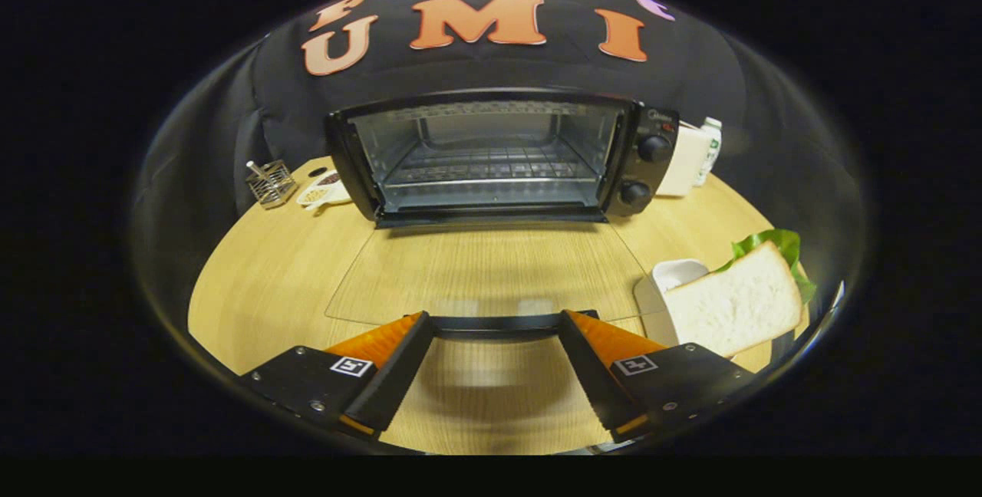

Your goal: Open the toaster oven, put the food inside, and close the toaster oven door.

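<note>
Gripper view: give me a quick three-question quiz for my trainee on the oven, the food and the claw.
1. True or false: the oven door is shut.
2. Where is the sandwich? A) inside the oven; B) on a plate right of the door; C) in the claw.
3. Fill in: the door's handle lies between the open claw's two ____.
Key: 1 false, the door is folded down flat; 2 B; 3 fingers.
</note>
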Tool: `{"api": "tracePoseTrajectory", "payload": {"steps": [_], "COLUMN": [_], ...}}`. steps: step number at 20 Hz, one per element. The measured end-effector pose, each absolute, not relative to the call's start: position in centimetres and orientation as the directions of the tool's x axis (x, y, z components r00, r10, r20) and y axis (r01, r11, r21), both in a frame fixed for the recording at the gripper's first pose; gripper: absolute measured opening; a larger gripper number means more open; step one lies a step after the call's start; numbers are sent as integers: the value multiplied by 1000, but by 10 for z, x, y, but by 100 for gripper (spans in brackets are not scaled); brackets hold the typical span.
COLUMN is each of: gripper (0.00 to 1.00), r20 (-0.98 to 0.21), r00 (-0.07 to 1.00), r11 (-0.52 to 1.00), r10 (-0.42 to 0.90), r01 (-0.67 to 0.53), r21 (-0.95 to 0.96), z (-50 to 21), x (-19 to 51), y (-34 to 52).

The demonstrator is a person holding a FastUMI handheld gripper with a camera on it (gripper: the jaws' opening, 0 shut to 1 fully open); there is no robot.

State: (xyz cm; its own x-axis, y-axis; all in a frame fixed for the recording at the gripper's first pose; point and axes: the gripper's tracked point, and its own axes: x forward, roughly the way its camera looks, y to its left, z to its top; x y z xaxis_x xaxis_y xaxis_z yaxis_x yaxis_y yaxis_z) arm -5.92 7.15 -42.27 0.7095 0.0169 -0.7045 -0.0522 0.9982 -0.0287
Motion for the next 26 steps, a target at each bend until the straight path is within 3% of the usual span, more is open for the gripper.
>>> {"api": "tracePoseTrajectory", "payload": {"steps": [5,15,23,26], "gripper": [98,99,99,99], "r20": [-712,-647,-697,-733], "r00": [701,746,714,673], "r11": [996,977,985,986], "r10": [46,157,70,101], "r01": [-84,-213,-159,-166], "r21": [-19,-9,-64,-17], "z": [-417,-313,-290,-299], "x": [-68,-76,-76,-70], "y": [60,-3,-110,-126]}}
